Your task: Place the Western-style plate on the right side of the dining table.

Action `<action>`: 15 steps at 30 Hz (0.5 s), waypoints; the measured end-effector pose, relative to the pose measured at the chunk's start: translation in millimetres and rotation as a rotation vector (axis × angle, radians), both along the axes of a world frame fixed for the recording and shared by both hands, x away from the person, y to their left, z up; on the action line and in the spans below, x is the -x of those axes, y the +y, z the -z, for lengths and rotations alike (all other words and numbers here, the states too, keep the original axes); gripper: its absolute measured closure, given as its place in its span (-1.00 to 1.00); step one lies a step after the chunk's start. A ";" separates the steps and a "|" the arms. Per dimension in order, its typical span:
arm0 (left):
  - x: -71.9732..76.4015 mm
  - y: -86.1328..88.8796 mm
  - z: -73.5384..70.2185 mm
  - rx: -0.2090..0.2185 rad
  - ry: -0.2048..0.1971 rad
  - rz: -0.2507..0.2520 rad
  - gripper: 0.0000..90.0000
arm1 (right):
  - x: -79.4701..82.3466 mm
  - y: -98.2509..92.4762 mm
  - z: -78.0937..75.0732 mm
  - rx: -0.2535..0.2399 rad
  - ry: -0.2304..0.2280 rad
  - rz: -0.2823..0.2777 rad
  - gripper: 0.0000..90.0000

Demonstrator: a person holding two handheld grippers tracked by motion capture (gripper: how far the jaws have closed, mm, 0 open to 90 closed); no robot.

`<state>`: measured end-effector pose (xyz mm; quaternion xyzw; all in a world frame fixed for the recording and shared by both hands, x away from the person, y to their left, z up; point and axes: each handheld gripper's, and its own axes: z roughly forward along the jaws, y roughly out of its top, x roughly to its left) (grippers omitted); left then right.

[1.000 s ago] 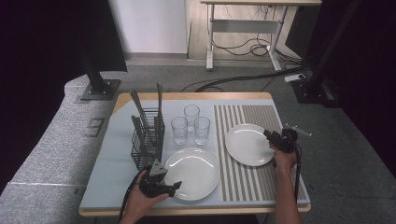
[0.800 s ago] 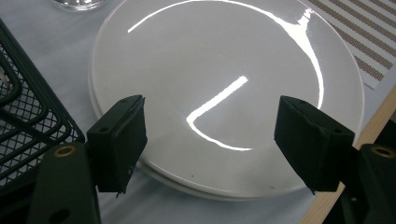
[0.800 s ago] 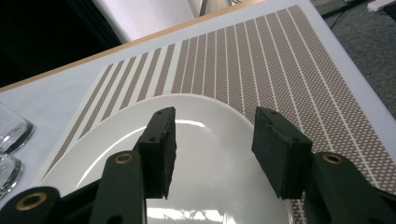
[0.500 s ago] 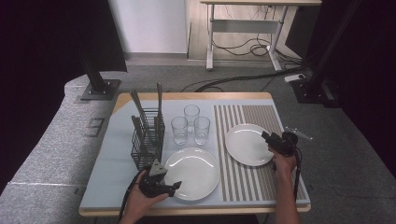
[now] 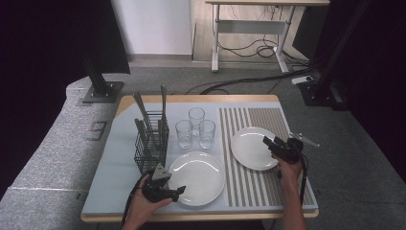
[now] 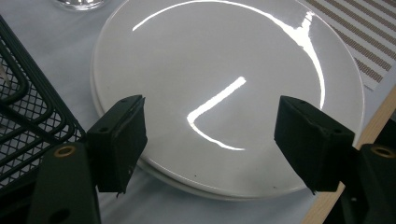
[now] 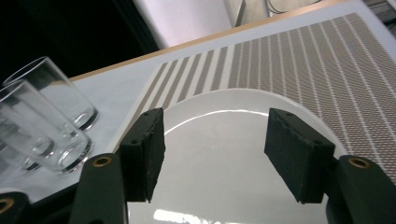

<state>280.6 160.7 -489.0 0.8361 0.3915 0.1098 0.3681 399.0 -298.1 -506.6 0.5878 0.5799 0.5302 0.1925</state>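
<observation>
Tool (image 7: pixel 210 158) jaws just opening, nothing between, above white plate (image 7: pixel 224 186) on striped mat (image 7: pixel 303 60).

The right gripper (image 5: pixel 269 142) now sits a little further from the right plate's (image 5: pixel 249 148) centre than a second ago: in the high view it slides back along the plate's right-hand rim toward the near right corner of the striped mat (image 5: pixel 256 187), and the hand (image 5: pixel 289 168) behind it comes with it. Its jaws have just been opening and now stand wide apart; in the right gripper view the white plate (image 7: pixel 224 154) shows in the gap between them, with neither pad pressing on it. Earlier the same gripper reached further in over that plate.
</observation>
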 end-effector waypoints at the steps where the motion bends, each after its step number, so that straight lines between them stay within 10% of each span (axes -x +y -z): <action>1: 0.7 -0.1 -0.5 0.001 -0.002 0.002 -0.43 | 2.0 2.4 -0.9 0.007 -0.003 -0.016 -0.17; 15: 4.6 4.2 -3.7 0.014 -0.015 -0.003 -0.43 | 9.0 13.7 0.7 -0.011 0.004 -0.070 -0.29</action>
